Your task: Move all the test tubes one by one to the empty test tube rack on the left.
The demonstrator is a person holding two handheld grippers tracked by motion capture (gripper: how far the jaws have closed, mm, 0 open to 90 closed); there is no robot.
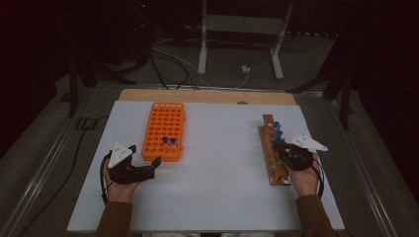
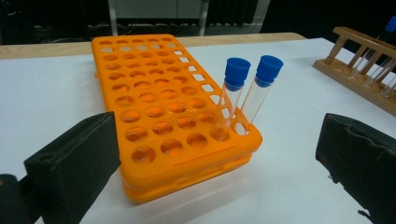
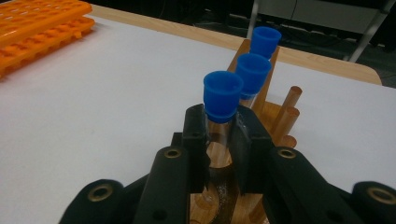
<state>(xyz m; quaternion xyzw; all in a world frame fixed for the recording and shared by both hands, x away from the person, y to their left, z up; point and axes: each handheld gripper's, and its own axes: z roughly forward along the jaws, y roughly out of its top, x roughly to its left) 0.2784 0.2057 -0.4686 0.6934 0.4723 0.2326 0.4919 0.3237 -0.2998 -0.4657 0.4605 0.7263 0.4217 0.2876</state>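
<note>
A white table surface (image 1: 217, 182) is seen from above, with a wooden board edge (image 1: 207, 95) exposed along its far side. An orange tube rack (image 1: 164, 131) with many round wells lies on the left half; 2 clear tubes with blue caps (image 2: 245, 93) stand side by side, slightly tilted, in wells at its near right corner. A wooden tube rack (image 1: 272, 150), long and narrow, is laid on the right half, running from near to far.

The left gripper (image 1: 143, 160) is held just near of the orange tube rack's near edge. In the left gripper view its 2 black jaws are spread wide, one at each side of the frame, with nothing between them; the orange tube rack sits between and beyond them, untouched.

The right gripper (image 3: 219, 140) is placed over the middle of the wooden tube rack. In the right gripper view its jaws are closed against the clear glass body of a capped tube (image 3: 222, 100), just below the blue cap, while the tube's lower end is seated in a round hole of the wooden tube rack. 2 further blue-capped tubes (image 3: 259, 56) stand in line directly beyond it. Bare wooden pegs (image 3: 287, 109) rise to the right of this row.
</note>
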